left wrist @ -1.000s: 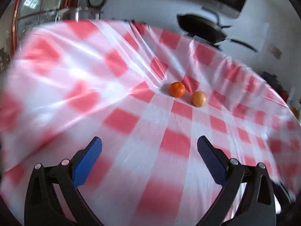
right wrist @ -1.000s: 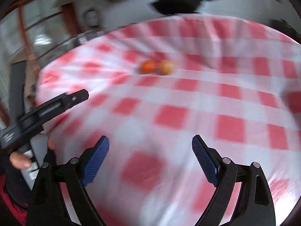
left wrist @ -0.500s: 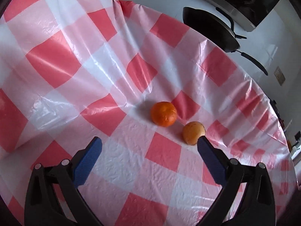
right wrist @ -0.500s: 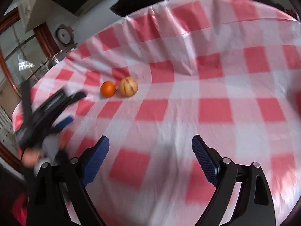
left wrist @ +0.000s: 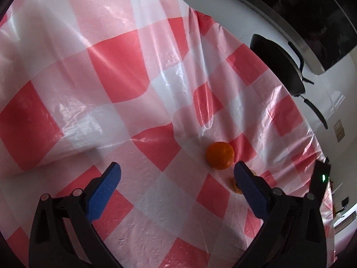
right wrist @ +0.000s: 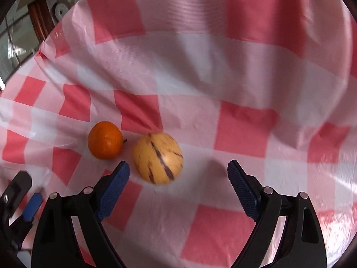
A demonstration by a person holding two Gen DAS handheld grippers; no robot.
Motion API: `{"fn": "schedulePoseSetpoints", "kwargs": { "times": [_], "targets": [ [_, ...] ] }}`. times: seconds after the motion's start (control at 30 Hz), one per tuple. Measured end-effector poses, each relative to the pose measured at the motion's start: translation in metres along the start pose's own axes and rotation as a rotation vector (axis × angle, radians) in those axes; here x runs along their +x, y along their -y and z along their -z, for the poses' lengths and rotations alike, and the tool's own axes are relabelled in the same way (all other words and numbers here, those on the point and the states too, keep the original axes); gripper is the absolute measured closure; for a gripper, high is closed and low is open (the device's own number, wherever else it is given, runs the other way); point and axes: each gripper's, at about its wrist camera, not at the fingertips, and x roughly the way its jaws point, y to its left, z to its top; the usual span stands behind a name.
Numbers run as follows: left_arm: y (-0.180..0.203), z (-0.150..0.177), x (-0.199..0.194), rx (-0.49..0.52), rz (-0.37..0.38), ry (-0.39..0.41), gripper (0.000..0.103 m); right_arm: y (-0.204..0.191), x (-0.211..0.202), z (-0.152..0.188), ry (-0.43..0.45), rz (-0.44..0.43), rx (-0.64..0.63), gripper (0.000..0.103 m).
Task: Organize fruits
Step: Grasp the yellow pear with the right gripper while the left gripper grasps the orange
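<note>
An orange (right wrist: 105,140) and a yellow fruit with dark stripes (right wrist: 158,158) lie side by side on the red-and-white checked tablecloth (right wrist: 243,134). My right gripper (right wrist: 178,165) is open, and the striped fruit lies just ahead of its fingertips, nearer the left finger and untouched. My left gripper (left wrist: 177,167) is open with nothing between its fingers. In the left wrist view the orange (left wrist: 219,155) lies just beyond the right fingertip, and the striped fruit (left wrist: 234,184) is mostly hidden behind that finger. The left gripper (right wrist: 24,198) shows at the lower left of the right wrist view.
A black pan (left wrist: 279,64) sits on the white counter beyond the table's far edge. The plastic cloth rises in a fold (left wrist: 67,147) left of the left gripper. Part of the right gripper's body with a green light (left wrist: 321,176) is at the right edge.
Both grippers have closed in on the fruits, which now look much larger. In the left view the fruits slid toward the right finger, which now covers the striped one. Both stay open.
</note>
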Motion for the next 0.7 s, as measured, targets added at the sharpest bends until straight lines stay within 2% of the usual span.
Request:
{"fn": "schedulePoseSetpoints", "kwargs": {
  "times": [0.1, 0.17, 0.23, 0.33, 0.43, 0.6, 0.7],
  "targets": [
    [0.002, 0.001, 0.002, 0.008, -0.008, -0.002, 0.002, -0.010, 0.012, -0.006, -0.022, 0.039, -0.046, 0.019],
    [0.002, 0.000, 0.003, 0.005, -0.006, -0.007, 0.002, -0.016, 0.015, -0.009, -0.029, 0.063, -0.080, 0.031],
    [0.003, 0.001, 0.004, 0.005, -0.005, -0.010, 0.002, -0.020, 0.013, -0.008, -0.021, 0.086, -0.110, 0.058],
    [0.004, 0.002, 0.003, 0.018, -0.005, -0.015, 0.002, -0.010, -0.001, 0.003, -0.005, 0.054, -0.066, 0.058],
    [0.010, 0.004, 0.005, 0.054, -0.003, -0.031, 0.002, 0.019, -0.025, 0.021, 0.039, -0.032, 0.070, 0.058],
    [0.029, 0.012, 0.010, 0.154, 0.007, -0.071, 0.002, 0.077, -0.063, 0.045, 0.157, -0.060, 0.287, 0.058],
    [0.040, 0.017, 0.010, 0.214, -0.007, -0.071, 0.002, 0.104, -0.069, 0.051, 0.204, -0.105, 0.416, 0.058]
  ]
}}
